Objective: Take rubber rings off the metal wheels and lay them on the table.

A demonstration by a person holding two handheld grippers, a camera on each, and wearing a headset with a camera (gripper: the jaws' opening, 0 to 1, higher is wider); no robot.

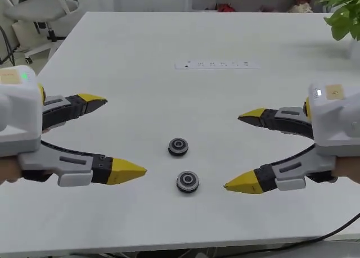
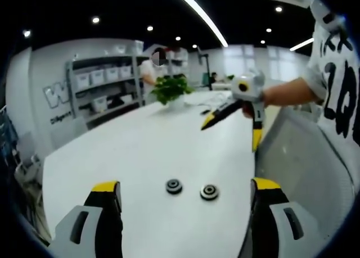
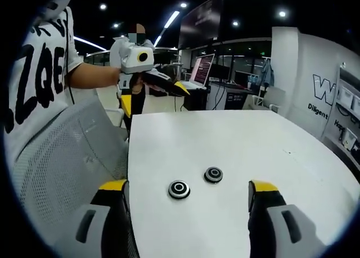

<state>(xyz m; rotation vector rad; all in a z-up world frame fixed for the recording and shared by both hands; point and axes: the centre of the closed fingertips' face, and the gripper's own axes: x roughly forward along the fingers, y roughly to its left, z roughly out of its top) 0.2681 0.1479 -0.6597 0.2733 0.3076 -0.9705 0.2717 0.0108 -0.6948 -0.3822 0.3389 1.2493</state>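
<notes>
The left gripper (image 1: 124,135) and right gripper (image 1: 233,152) are hovering with jaws spread wide, holding nothing, tips facing across two metal wheels (image 1: 178,146) (image 1: 187,181).

The wheels are lying flat on the white table (image 1: 140,55), near each other but apart, each wearing a dark rubber ring (image 1: 187,174). The nearer wheel is sitting closer to the table's front edge, with bare tabletop lying open all round and far back. A pale label strip (image 1: 216,64) is lying well behind them, its print too small to read. A plant (image 1: 343,13) is leaning in at the far right corner and a chair (image 1: 39,10) is standing beyond the far left edge. In the right gripper view a wall sign (image 3: 323,84) is showing a large "W", and the person's shirt (image 3: 34,72) is showing big black letters, cut off.
</notes>
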